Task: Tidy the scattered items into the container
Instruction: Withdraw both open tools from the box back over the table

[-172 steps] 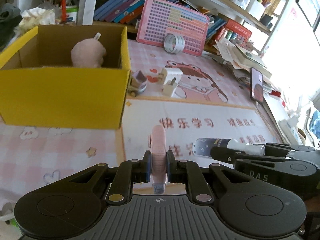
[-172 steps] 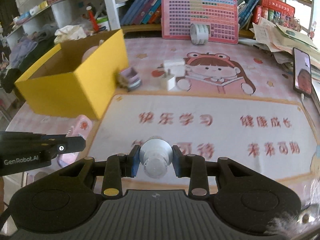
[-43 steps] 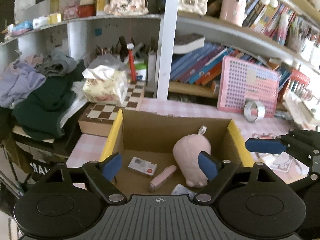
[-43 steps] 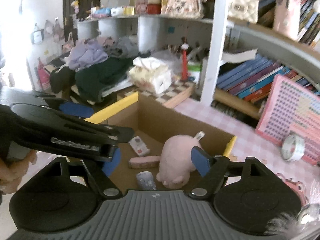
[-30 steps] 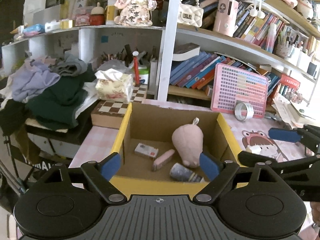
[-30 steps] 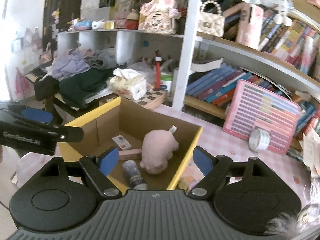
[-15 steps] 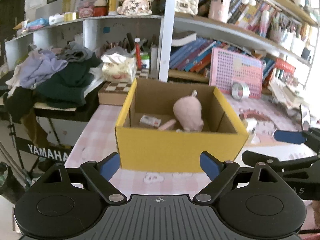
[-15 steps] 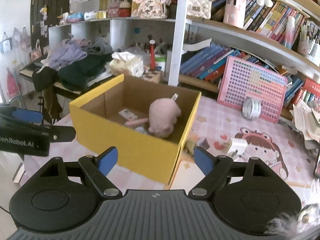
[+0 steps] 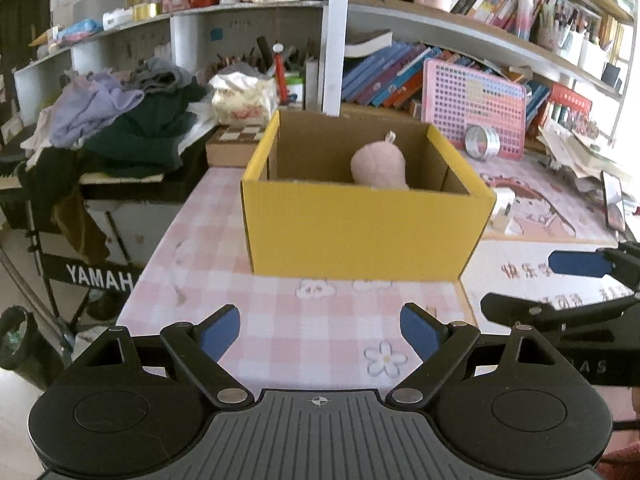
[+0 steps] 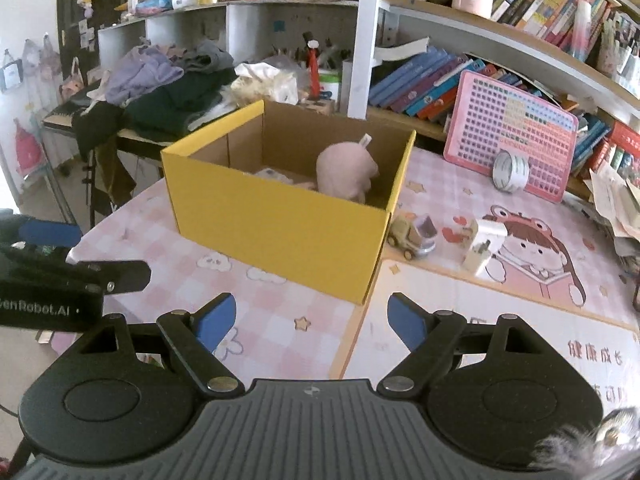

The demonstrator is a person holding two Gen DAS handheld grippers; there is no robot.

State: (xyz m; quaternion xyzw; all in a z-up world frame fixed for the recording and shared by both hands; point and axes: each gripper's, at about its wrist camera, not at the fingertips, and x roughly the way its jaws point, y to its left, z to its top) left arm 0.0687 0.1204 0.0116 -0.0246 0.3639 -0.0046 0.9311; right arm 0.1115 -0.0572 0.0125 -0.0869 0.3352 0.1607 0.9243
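Cluttered bookshelves ran along the top of both frames, above a pink checked surface (image 10: 280,320) that filled the lower half. At centre stood the yellow box (image 10: 280,232), its top open. Inside it a pink plush (image 10: 346,174) sat toward the right, and the right wrist view showed something pale lying flat on the box floor to its left; the near wall hid the rest.

The task looked partly done. Still out, just right of the box, were a toy truck (image 10: 412,236) and a white charger (image 10: 482,246), and farther back a tape roll (image 10: 510,170) leaned against a pink board (image 10: 516,132).

The left claw (image 9: 320,334) and the right claw (image 10: 310,320) both stood wide open and empty, short of the box.
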